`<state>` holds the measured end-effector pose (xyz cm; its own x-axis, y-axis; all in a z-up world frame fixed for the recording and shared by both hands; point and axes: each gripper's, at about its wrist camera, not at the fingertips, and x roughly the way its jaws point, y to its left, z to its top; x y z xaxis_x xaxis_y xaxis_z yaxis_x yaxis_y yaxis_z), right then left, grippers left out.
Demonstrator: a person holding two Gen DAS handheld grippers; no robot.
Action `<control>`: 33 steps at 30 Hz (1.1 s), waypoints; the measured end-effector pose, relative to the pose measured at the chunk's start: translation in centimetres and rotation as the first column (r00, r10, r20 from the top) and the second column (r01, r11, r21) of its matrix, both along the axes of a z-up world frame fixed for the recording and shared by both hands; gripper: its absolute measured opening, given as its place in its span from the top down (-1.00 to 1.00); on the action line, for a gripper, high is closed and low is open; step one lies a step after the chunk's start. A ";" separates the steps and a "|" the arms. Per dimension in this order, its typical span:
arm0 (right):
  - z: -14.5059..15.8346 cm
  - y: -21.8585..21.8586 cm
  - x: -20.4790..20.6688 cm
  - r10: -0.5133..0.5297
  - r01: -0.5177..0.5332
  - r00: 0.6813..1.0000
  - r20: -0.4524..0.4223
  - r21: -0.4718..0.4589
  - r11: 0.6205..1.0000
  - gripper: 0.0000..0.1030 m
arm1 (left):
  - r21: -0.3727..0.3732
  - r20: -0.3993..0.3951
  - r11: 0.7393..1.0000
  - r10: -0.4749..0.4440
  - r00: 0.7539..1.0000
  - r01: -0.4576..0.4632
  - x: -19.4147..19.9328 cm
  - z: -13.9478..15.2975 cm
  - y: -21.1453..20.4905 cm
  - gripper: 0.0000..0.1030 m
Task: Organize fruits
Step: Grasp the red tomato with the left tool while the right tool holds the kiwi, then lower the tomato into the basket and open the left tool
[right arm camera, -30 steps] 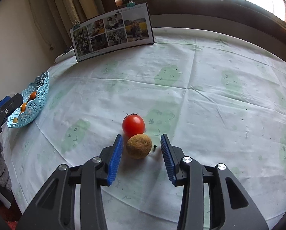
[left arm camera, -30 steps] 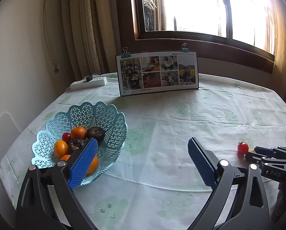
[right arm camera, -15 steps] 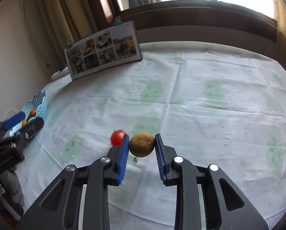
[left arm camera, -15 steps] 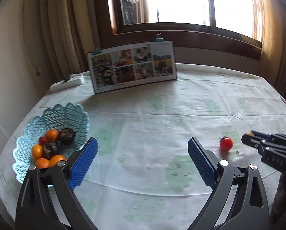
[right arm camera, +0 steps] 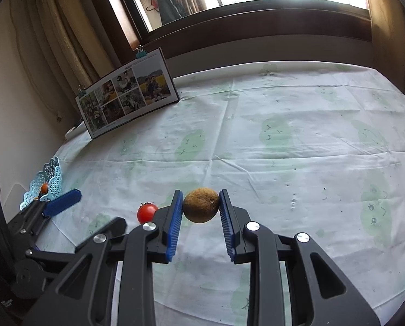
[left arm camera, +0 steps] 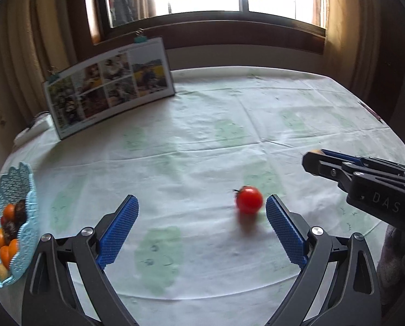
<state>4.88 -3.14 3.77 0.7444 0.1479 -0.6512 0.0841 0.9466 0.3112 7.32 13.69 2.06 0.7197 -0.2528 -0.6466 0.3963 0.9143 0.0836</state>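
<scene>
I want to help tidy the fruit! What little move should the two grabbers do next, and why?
Probably the left gripper should slide a bit right and close on the red tomato, which sits near its right finger. The right gripper already holds the brown fruit.

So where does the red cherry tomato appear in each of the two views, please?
Left wrist view: the cherry tomato lies on the tablecloth right of centre, just inside the open left gripper's right finger.
Right wrist view: lower left, beside the right gripper's left finger.
Shared landmark: the photo board with binder clips.
</scene>
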 end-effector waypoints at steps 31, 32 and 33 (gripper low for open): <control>-0.5 -0.5 0.0 -0.020 0.021 1.000 -0.008 0.009 1.000 0.46 | -0.072 -0.043 0.997 -0.021 0.999 0.018 0.6 -0.2 0.3 0.45; -0.5 -0.5 0.0 -0.020 0.020 1.000 -0.010 0.008 1.000 0.46 | -0.064 -0.020 0.998 0.005 1.000 -0.006 0.4 0.2 0.9 0.44; -0.6 -0.4 0.0 -0.020 0.020 1.000 -0.012 0.007 1.000 0.46 | -0.060 -0.003 0.998 0.024 1.000 -0.024 0.3 0.5 1.4 0.44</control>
